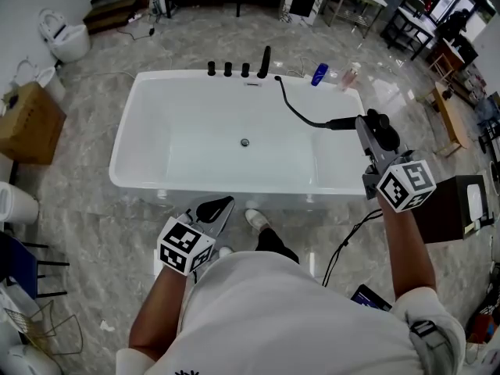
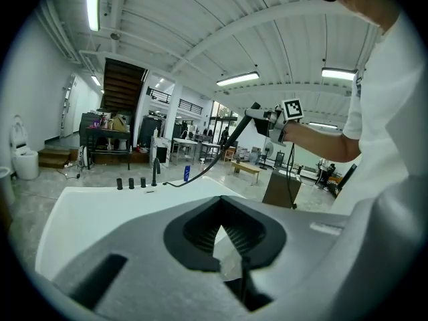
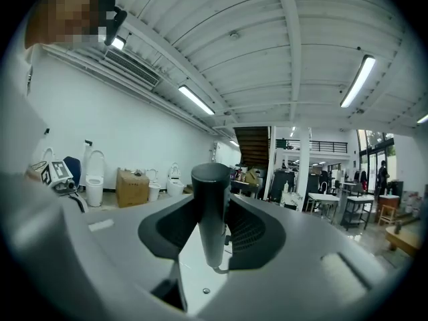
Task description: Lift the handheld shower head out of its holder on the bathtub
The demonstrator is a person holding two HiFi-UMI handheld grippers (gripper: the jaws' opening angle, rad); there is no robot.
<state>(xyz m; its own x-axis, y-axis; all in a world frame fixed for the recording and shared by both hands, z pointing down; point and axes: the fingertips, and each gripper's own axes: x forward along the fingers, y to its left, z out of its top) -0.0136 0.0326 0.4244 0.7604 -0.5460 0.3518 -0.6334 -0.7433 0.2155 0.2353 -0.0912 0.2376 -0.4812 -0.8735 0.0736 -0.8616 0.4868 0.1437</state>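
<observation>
As right tongs (image 3: 212,227) grip one shower head (image 3: 210,192), three tub knobs (image 1: 228,69) stand.

The bathtub (image 1: 129,131) stands in the middle of the floor, with its long side toward the person. On its far rim there is a row of taps (image 1: 227,69), with a taller fitting (image 1: 266,62) at the right end of the row and two bottles (image 1: 319,74) farther right. The drain (image 1: 244,142) lies in the middle of the tub bottom. A hose (image 1: 301,116) runs from the far rim rightward to the shower head (image 1: 342,123), which is between the jaws of the right gripper (image 1: 363,123), above the right end of the tub. The left gripper (image 1: 217,208) is just before the near rim. A cardboard box (image 1: 27,123) stands left of the tub, a toilet (image 1: 62,36) is far left behind it, and a cabinet (image 1: 453,205) is near right.
</observation>
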